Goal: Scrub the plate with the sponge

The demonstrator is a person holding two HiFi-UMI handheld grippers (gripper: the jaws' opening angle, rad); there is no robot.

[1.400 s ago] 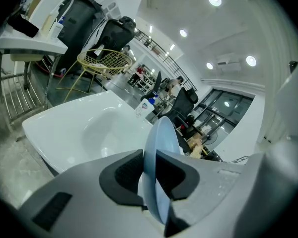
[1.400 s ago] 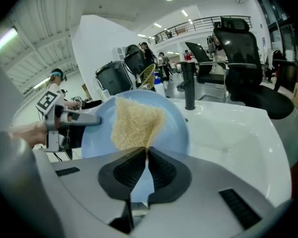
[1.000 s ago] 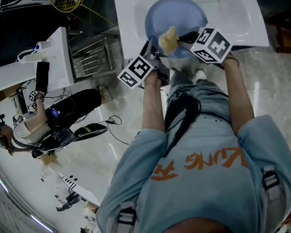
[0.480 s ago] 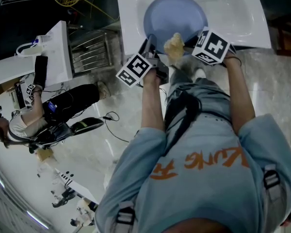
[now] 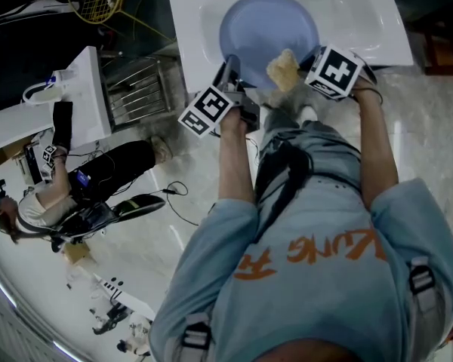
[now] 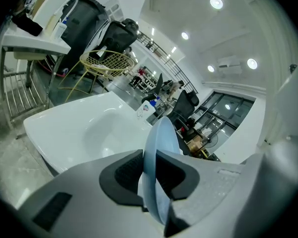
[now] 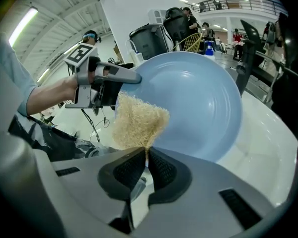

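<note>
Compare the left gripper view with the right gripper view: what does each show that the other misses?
Left gripper view only: the blue plate edge-on, its rim clamped between the jaws of the left hand-held gripper, and a yellow wire basket beyond the white sink.
Right gripper view only: the sponge pinched in the right hand-held gripper, overlapping the plate's lower edge, and the left hand-held gripper seen from outside, gripping the plate's rim.
Both: the plate and the sink.
</note>
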